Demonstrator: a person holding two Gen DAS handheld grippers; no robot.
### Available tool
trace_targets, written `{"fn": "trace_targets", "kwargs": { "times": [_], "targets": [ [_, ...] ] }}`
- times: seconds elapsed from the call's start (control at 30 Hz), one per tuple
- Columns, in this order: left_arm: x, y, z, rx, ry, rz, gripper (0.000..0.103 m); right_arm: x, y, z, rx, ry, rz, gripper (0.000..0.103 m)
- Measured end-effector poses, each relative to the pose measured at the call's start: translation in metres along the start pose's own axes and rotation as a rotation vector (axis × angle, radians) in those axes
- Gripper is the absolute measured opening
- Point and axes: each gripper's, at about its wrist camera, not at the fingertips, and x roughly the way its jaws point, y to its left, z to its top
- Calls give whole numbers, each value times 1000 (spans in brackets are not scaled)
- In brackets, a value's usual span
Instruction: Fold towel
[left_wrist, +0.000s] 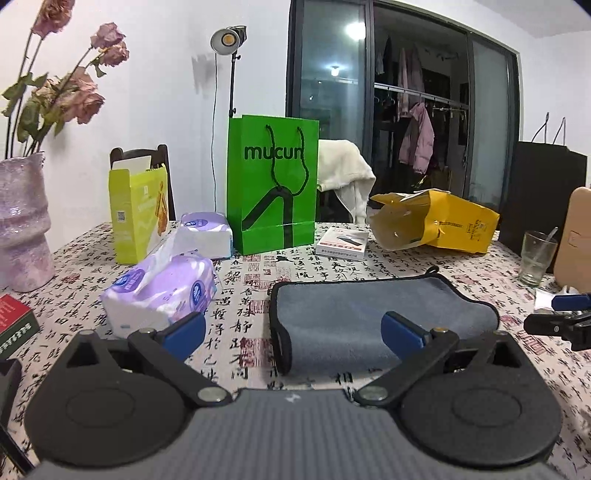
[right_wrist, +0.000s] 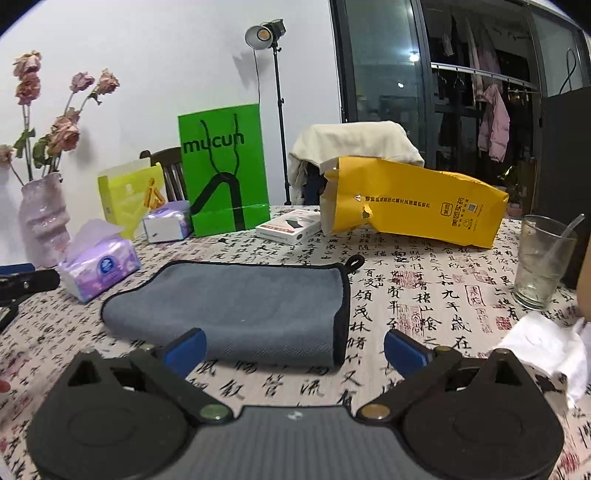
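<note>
While the folded towel (left_wrist: 369, 321) lies free, both grippers' jaws gape wide, holding nothing.

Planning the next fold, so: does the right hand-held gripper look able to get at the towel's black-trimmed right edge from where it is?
Probably yes. The right hand-held gripper is open and empty, the towel lies just ahead, and its trimmed edge sits between the fingers with only bare tablecloth around it.
</note>
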Motion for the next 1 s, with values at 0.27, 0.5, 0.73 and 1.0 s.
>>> {"fn": "trace_targets", "kwargs": {
  "times": [0.27,0.5,0.73,1.0],
  "targets": [
    [-39,2,-16,-11,-8,3,103,-42,13,-16,37,-40,2,103],
    [-71,-2,-34,-11,-15,5,103,-71,25,-31,60,-54,12,103],
    [-104,-5,-43,-12,-49,-3,103,-100,41,-47,43,-69,-6,103],
    [-138,-4,-60,-13,-62,-3,103,-129,63,-63,19,-82,-6,103]
  ]
}}
